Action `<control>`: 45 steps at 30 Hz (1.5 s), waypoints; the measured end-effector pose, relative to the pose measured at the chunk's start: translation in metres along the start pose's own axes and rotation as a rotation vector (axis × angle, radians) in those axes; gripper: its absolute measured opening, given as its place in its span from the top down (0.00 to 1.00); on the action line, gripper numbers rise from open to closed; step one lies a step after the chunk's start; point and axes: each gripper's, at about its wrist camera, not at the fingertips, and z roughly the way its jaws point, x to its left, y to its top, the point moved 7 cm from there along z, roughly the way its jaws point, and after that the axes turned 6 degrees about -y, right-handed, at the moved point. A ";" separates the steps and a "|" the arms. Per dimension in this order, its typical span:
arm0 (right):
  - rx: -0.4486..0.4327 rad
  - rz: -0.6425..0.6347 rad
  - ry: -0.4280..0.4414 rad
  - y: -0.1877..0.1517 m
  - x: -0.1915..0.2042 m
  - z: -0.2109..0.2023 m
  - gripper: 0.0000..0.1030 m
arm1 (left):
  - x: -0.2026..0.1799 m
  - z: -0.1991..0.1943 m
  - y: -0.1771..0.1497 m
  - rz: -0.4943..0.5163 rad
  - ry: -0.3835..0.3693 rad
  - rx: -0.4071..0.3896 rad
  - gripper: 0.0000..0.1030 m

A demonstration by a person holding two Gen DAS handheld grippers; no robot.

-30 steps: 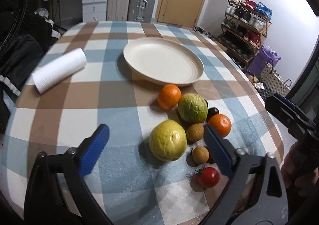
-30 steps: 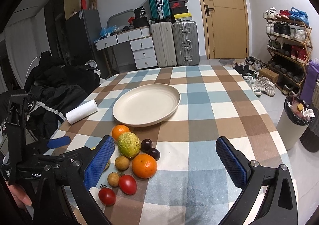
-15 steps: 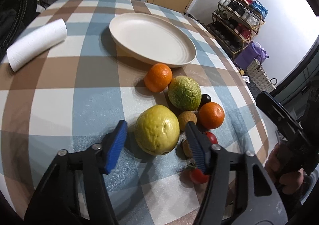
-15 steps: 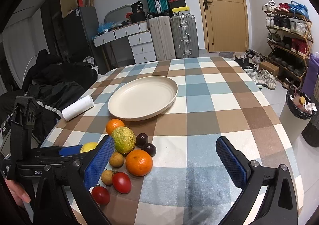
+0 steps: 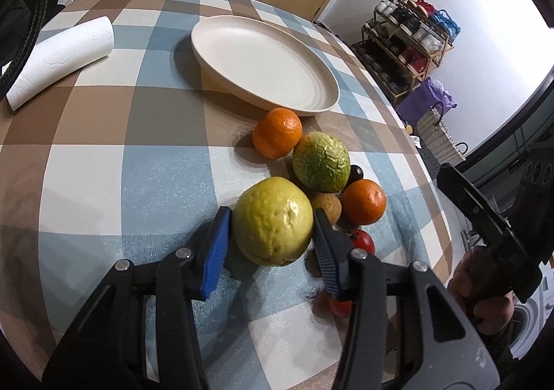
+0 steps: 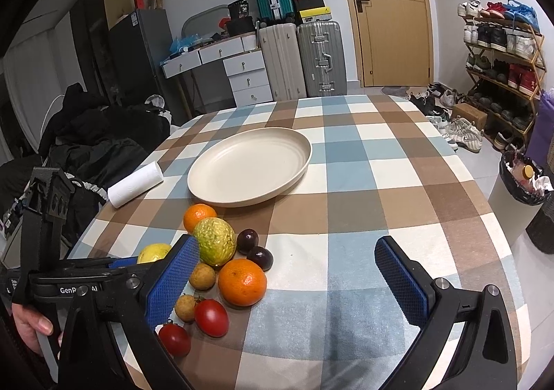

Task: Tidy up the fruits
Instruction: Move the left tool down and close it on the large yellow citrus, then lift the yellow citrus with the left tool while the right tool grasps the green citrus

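Two blue pads of the left gripper (image 5: 271, 237) have just been closing and now press both flanks of the yellow-green guava (image 5: 272, 220), which the right wrist view shows only as a sliver (image 6: 154, 252) behind the right gripper's left pad. That right gripper (image 6: 287, 281) hangs spread wide over bare checked cloth at 5 o'clock of the fruit pile. Toward 12 o'clock the cream plate (image 6: 221, 194) sits empty, with open tablecloth (image 6: 391, 175) to the right as far as the table's edge.
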 end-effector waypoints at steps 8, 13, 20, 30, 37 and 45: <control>0.006 0.017 0.036 0.002 -0.001 0.002 0.00 | 0.005 -0.018 0.009 0.000 -0.001 -0.047 0.57; 0.019 0.020 0.106 0.005 0.007 0.004 0.00 | 0.005 -0.034 0.017 0.001 -0.012 -0.083 0.57; 0.035 -0.093 0.180 0.012 0.038 0.015 0.00 | 0.009 -0.058 0.027 -0.005 0.015 -0.155 0.57; 0.134 -0.250 0.185 0.005 0.078 0.054 0.11 | 0.029 -0.079 0.035 -0.040 0.027 -0.201 0.57; 0.186 -0.281 0.203 -0.003 0.091 0.072 0.16 | 0.035 -0.077 0.036 -0.043 0.037 -0.195 0.57; 0.207 -0.340 0.149 -0.010 0.096 0.085 0.41 | 0.034 -0.062 0.039 -0.033 0.053 -0.174 0.57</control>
